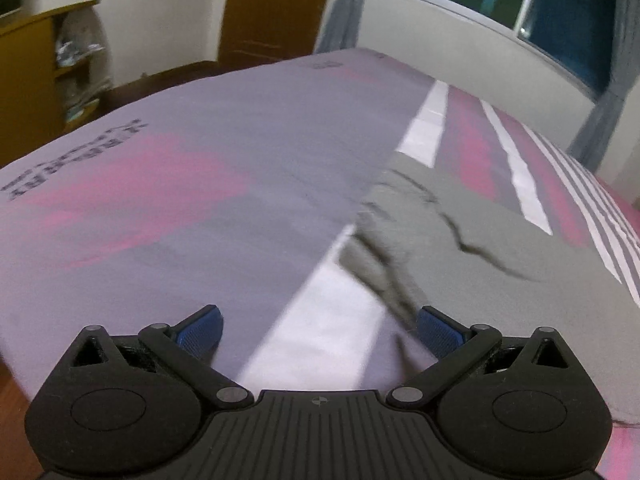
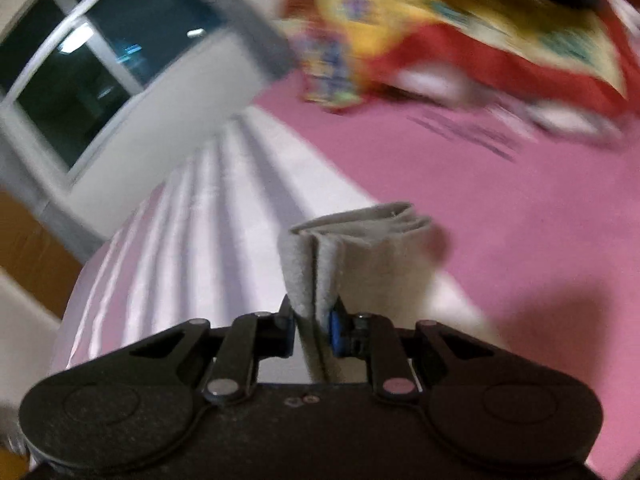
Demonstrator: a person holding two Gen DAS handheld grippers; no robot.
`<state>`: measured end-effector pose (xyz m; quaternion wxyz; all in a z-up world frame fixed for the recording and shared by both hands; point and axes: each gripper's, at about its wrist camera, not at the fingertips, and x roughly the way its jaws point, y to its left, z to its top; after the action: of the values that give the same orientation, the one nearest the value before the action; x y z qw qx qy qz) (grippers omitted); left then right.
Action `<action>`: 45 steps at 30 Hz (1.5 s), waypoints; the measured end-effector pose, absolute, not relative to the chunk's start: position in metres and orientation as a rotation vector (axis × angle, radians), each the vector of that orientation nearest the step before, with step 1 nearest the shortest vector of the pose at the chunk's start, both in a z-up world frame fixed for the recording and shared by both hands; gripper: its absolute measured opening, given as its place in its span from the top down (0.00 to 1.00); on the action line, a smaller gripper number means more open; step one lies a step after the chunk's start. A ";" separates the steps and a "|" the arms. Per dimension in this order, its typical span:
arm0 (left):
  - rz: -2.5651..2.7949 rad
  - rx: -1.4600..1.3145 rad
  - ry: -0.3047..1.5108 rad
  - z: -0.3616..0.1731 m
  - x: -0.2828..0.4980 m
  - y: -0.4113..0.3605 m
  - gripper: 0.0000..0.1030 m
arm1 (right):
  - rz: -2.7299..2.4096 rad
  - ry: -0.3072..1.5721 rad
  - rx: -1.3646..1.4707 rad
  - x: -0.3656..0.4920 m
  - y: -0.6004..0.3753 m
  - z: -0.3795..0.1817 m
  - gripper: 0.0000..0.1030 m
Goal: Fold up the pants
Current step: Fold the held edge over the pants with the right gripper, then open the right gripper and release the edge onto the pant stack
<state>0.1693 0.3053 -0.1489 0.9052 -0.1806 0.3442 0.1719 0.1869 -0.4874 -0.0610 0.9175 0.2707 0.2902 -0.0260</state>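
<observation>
The grey pants point(image 1: 460, 232) lie on the bed, spread to the right of my left gripper point(image 1: 320, 324). That gripper is open, its blue pads point(image 1: 200, 326) wide apart, with a pant edge just beside the right pad. In the right wrist view my right gripper point(image 2: 312, 324) is shut on a folded, layered edge of the grey pants point(image 2: 360, 240) and holds it above the bed.
The bed sheet point(image 1: 200, 160) is grey, pink and white striped. A wooden shelf point(image 1: 36, 80) and a door point(image 1: 276, 12) stand at the back left, a window point(image 1: 540, 8) at the right. A red and yellow patterned cloth point(image 2: 460, 32) lies on the pink sheet point(image 2: 480, 200).
</observation>
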 end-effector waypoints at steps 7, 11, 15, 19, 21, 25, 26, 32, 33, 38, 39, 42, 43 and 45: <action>0.382 -0.329 0.746 -0.167 0.147 0.326 0.00 | 0.308 0.640 0.349 0.251 -0.306 -0.048 0.85; 0.353 -0.241 0.768 -0.169 0.149 0.318 0.00 | 0.551 0.746 0.187 0.254 -0.204 -0.086 0.85; 0.337 -0.240 0.760 -0.168 0.145 0.319 0.00 | 0.644 0.821 -0.066 0.226 -0.142 -0.130 0.84; 0.329 -0.254 0.738 -0.171 0.137 0.320 0.00 | 0.639 0.772 -0.131 0.211 -0.138 -0.132 0.84; 0.329 -0.256 0.730 -0.172 0.132 0.319 0.00 | 0.653 0.747 -0.191 0.205 -0.132 -0.127 0.84; 0.326 -0.265 0.726 -0.173 0.128 0.318 0.00 | 0.707 0.723 -0.312 0.192 -0.118 -0.124 0.84; 0.324 -0.263 0.727 -0.173 0.128 0.318 0.00 | 0.713 0.723 -0.333 0.191 -0.115 -0.124 0.84; 0.321 -0.262 0.739 -0.173 0.126 0.315 0.00 | 0.699 0.731 -0.355 0.185 -0.106 -0.133 0.80; 0.322 -0.262 0.740 -0.173 0.125 0.314 0.00 | 0.701 0.730 -0.356 0.183 -0.105 -0.134 0.80; 0.325 -0.257 0.747 -0.175 0.124 0.311 0.00 | 0.714 0.708 -0.385 0.173 -0.109 -0.139 0.79; 0.326 -0.255 0.749 -0.175 0.124 0.310 0.00 | 0.723 0.709 -0.391 0.170 -0.108 -0.139 0.75; 0.328 -0.254 0.754 -0.174 0.125 0.310 0.00 | 0.850 0.722 -0.320 0.157 -0.110 -0.131 0.28; 0.330 -0.256 0.755 -0.173 0.125 0.310 0.00 | 0.867 0.680 -0.307 0.150 -0.113 -0.126 0.34; 0.331 -0.259 0.756 -0.171 0.125 0.309 0.00 | 0.836 0.668 -0.270 0.144 -0.122 -0.121 0.69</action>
<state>0.1251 0.3087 -0.1712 0.9080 -0.1253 0.3664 0.1602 0.1444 -0.1218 -0.1209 0.8516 -0.1283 0.3171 0.3972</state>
